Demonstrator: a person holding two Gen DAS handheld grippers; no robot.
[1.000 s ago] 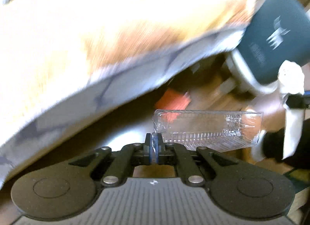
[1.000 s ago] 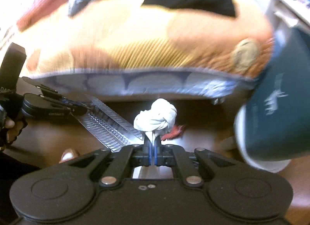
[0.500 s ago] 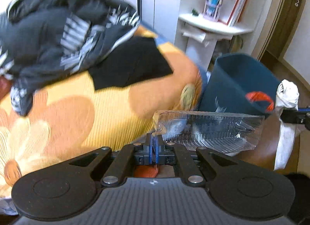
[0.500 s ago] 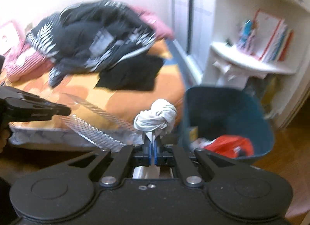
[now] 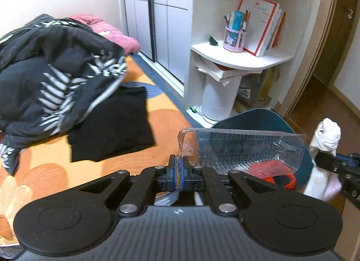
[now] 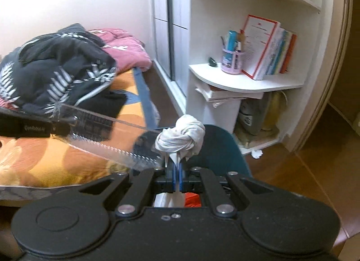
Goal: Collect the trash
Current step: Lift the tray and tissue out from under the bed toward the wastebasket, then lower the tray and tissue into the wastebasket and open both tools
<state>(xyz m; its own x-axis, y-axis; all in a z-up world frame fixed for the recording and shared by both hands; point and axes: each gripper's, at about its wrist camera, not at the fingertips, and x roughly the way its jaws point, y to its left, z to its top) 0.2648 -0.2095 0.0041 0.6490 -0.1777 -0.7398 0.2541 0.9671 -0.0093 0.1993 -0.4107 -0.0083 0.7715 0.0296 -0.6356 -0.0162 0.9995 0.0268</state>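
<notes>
Small pale lettering on side of left gripper, blurred, reads roughly "GenRobot"; book cover print illegible

The right gripper has its 2 blue pads pressed together on the tail of a knotted white tissue wad, which stands up just above the fingertips. Behind the wad sits a dark teal bin, and a red scrap shows through the gap below the jaws. At left, the left gripper holds a clear ribbed plastic tray that slants toward the wad. A bed with an orange flowered cover carries a black leaf-print garment and a pink blanket. A white shelf unit holds books and a lilac pen cup.
</notes>
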